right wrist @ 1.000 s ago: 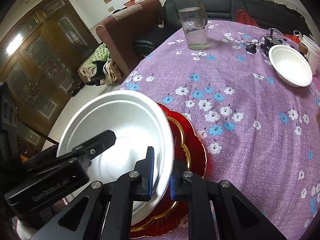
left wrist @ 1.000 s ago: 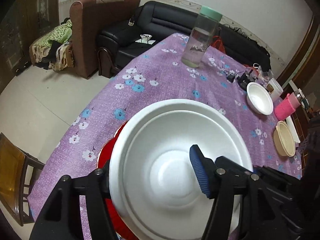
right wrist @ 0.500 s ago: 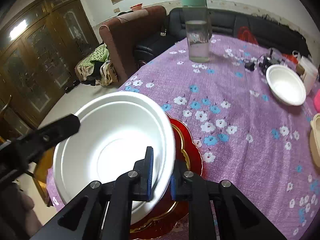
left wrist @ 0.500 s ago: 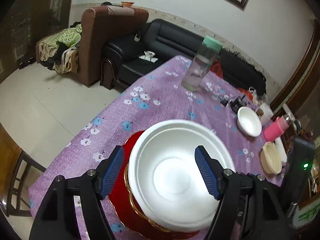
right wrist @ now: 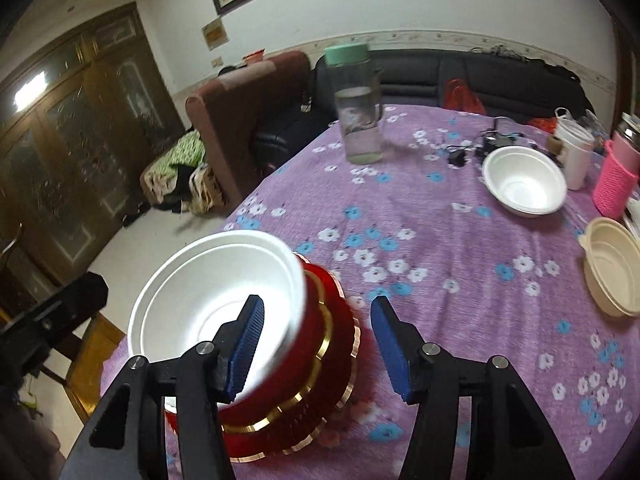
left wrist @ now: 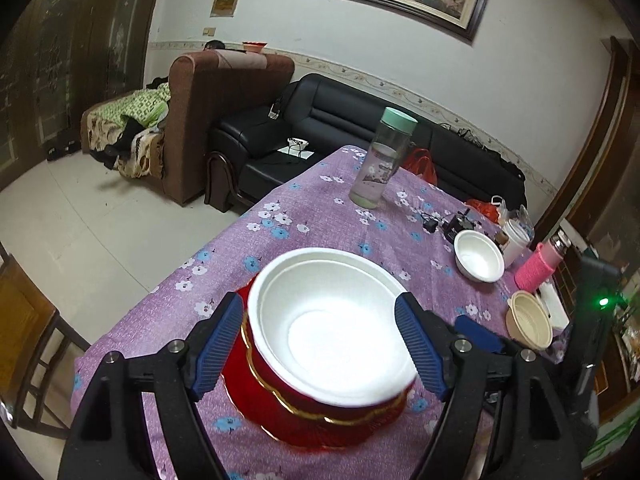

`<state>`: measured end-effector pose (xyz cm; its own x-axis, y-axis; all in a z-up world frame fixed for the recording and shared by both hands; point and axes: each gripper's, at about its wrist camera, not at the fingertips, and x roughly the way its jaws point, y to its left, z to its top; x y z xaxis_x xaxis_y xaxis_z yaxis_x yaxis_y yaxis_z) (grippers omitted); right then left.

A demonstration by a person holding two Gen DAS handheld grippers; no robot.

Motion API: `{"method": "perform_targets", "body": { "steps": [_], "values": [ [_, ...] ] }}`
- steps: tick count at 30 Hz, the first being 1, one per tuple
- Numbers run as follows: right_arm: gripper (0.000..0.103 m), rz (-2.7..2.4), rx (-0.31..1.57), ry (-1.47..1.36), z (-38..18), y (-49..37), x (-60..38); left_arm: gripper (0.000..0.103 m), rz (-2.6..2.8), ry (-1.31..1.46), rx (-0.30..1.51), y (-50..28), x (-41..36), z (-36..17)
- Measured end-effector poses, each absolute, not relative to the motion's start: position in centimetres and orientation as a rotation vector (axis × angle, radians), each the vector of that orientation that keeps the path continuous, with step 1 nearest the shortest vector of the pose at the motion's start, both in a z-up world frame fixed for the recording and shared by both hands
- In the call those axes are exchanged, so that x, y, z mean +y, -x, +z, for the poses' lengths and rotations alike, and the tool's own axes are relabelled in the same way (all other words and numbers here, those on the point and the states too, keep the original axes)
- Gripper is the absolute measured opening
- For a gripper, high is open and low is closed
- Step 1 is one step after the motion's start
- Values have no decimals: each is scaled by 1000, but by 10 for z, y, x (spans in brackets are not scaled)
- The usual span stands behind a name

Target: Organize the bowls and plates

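A large white foam bowl (left wrist: 332, 324) sits on a red plate with gold bands (left wrist: 320, 412) at the near end of the purple flowered table (left wrist: 344, 224). My left gripper (left wrist: 320, 344) is open, its blue pads apart on either side of the bowl. In the right wrist view the bowl (right wrist: 216, 296) and the red plate (right wrist: 312, 360) lie at lower left. My right gripper (right wrist: 316, 352) is open and empty above the plate's right edge. A small white bowl (right wrist: 524, 184) and a beige bowl (right wrist: 612, 268) stand at the right.
A clear bottle with a green lid (left wrist: 384, 160) stands at the far end. A pink-sleeved flask (right wrist: 616, 184), white cups (right wrist: 576, 148) and chargers with cables (right wrist: 476, 148) lie at the far right. Sofas stand beyond the table. A wooden chair (left wrist: 24, 344) is at the left.
Both grippers have let go of the large white bowl and drawn back and up. The bowl now rests on the red plate. The right jaws went from shut on the rim to open.
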<state>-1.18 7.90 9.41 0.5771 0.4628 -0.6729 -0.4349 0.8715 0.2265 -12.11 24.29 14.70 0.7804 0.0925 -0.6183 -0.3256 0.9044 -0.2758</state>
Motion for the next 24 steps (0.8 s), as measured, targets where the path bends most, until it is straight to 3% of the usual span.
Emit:
{"method": "perform_targets", "body": {
  "steps": [2, 5, 13, 24],
  "values": [
    [60, 518, 786, -46, 98, 19, 66, 79, 239, 352, 634, 125, 233, 150],
    [60, 498, 775, -62, 102, 28, 42, 95, 271, 267, 654, 128, 208, 152],
    [60, 380, 785, -106, 96, 47, -41, 95, -21, 193, 755, 134, 122, 139],
    [60, 190, 720, -199, 125, 41, -166, 95, -118, 213, 775, 121, 92, 160]
  ]
}}
